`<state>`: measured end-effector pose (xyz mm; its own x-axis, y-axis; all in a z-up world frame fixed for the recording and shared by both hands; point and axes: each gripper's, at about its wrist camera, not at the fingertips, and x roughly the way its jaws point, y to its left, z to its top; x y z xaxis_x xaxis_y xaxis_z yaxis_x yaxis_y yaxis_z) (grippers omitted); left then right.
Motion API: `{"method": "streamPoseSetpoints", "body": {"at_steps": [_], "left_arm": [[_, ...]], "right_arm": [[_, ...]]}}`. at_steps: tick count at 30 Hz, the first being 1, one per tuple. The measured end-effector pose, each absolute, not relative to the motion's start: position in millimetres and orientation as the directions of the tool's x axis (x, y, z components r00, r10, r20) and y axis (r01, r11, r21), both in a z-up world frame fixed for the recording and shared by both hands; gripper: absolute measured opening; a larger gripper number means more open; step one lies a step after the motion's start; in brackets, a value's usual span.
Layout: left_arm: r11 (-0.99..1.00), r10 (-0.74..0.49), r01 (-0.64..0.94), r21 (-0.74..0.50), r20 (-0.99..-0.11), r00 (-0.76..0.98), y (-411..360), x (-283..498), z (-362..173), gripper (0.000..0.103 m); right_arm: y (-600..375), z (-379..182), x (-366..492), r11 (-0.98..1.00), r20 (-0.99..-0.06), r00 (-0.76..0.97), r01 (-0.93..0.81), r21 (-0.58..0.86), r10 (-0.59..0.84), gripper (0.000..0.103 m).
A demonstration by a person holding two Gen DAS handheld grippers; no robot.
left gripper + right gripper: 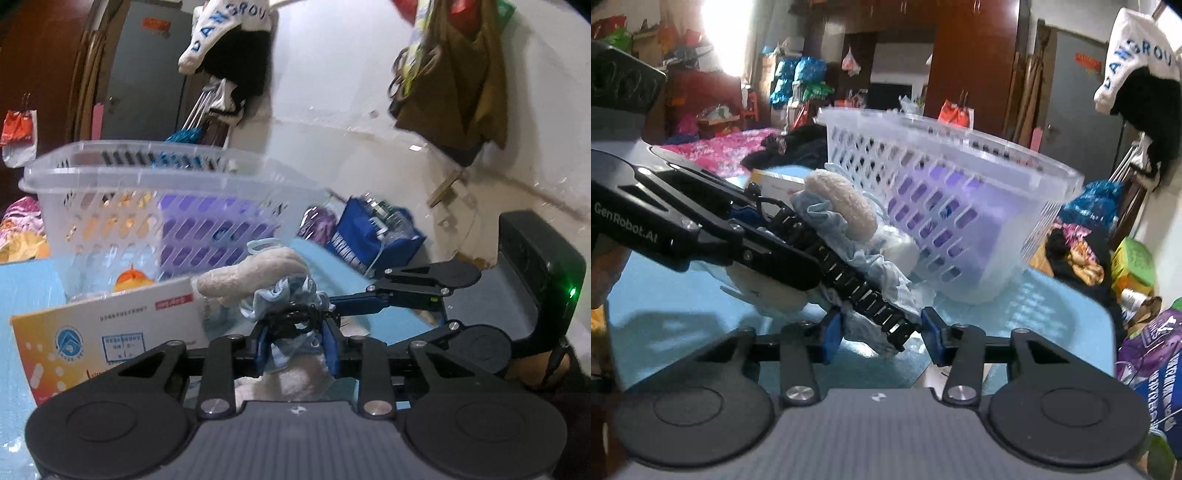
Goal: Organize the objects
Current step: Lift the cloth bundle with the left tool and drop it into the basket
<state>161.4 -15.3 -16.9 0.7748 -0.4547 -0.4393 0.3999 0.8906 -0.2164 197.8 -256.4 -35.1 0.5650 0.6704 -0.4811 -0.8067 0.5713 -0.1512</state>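
Note:
A cream plush toy (251, 275) in a pale blue frilly cloth is held above the blue table (26, 280), in front of a clear plastic basket (147, 184). My left gripper (295, 343) is shut on the toy's blue cloth. My right gripper (321, 314) reaches in from the right, its tips at the same cloth. In the right wrist view the toy (846, 210) sits between the blue pads of my right gripper (881, 334), with the left gripper's black finger (849, 277) across it. The right jaws stand wide around cloth and finger. The basket (960, 192) holds something purple.
A white and orange box (103, 332) lies on the table left of the toy. A blue bag (373, 236) stands at the wall beyond the table's far edge. Clothes hang on the wall (450, 85). Bags and boxes (1134, 266) crowd the floor to the right.

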Motion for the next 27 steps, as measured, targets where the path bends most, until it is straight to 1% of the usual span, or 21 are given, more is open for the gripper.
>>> {"method": "streamPoseSetpoints", "body": {"at_steps": [9, 13, 17, 21, 27], "left_arm": [[0.857, -0.515, 0.474, -0.203, -0.296, 0.804, -8.0, 114.8, 30.1, 0.034], [0.861, -0.509, 0.480, -0.168, -0.250, 0.824, -5.2, 107.6, 52.9, 0.034], [0.869, -0.495, 0.481, -0.115, -0.226, 0.839, -6.2, 122.2, 84.6, 0.034], [0.878, -0.477, 0.475, -0.067, -0.214, 0.852, -5.8, 146.2, 109.3, 0.035], [0.875, -0.482, 0.479, -0.070, -0.205, 0.852, 11.3, 185.6, 117.1, 0.035]], "right_arm": [[-261.1, 10.3, 147.8, 0.598, -0.317, 0.644, -0.764, -0.242, 0.696, 0.048], [-252.5, 31.1, 145.2, 0.601, -0.274, 0.661, -0.750, -0.275, 0.699, 0.048], [-242.1, 59.5, 164.4, 0.609, -0.254, 0.670, -0.741, -0.281, 0.698, 0.048], [-229.9, 81.2, 189.3, 0.629, -0.254, 0.686, -0.727, -0.276, 0.682, 0.048], [-211.5, 86.6, 227.6, 0.641, -0.291, 0.689, -0.725, -0.252, 0.664, 0.048]]}}
